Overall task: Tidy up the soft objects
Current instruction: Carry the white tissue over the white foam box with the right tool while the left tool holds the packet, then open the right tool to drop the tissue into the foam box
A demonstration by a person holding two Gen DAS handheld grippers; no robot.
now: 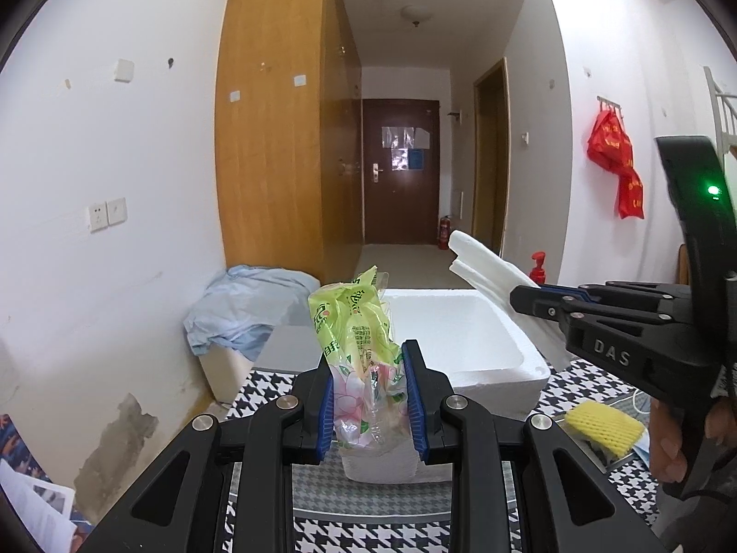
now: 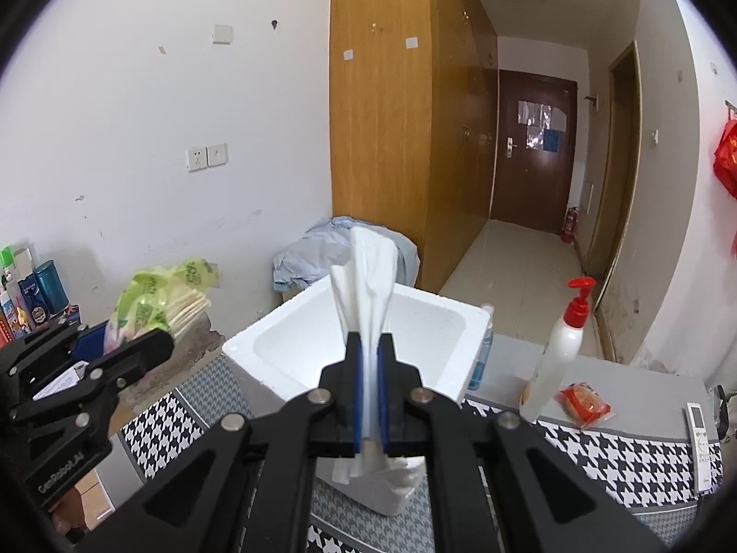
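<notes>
I am holding the left gripper (image 1: 368, 396) clamped on a green and pink plastic pack of tissues (image 1: 357, 336), its blue pads (image 1: 417, 396) squeezing the crinkled wrapper so that the pack is standing up between them, lifted clear of the bench (image 1: 368, 530) with its houndstooth cloth. I am keeping the right gripper (image 2: 368, 391) pressed together on a folded white tissue sheet (image 2: 368, 276), which is fanning upward from the jaws; a thin limp thing like this needs the jaws nearly shut or it would be slipping out. Both soft things are hovering near the open white foam box (image 2: 442, 322), which is sitting toward the far edge of the bench and which I am judging to be the place for them: its mouth is facing up and is empty as far as I am seeing. The white sheet is hanging over the box's near wall, the pack just to the left of the box. A yellow foam net (image 1: 603, 428) is lying at the bench's right side, probably waiting its turn. A white pump bottle (image 2: 562, 345) and a red snack packet (image 2: 582, 403) are resting beyond the box's right side.
</notes>
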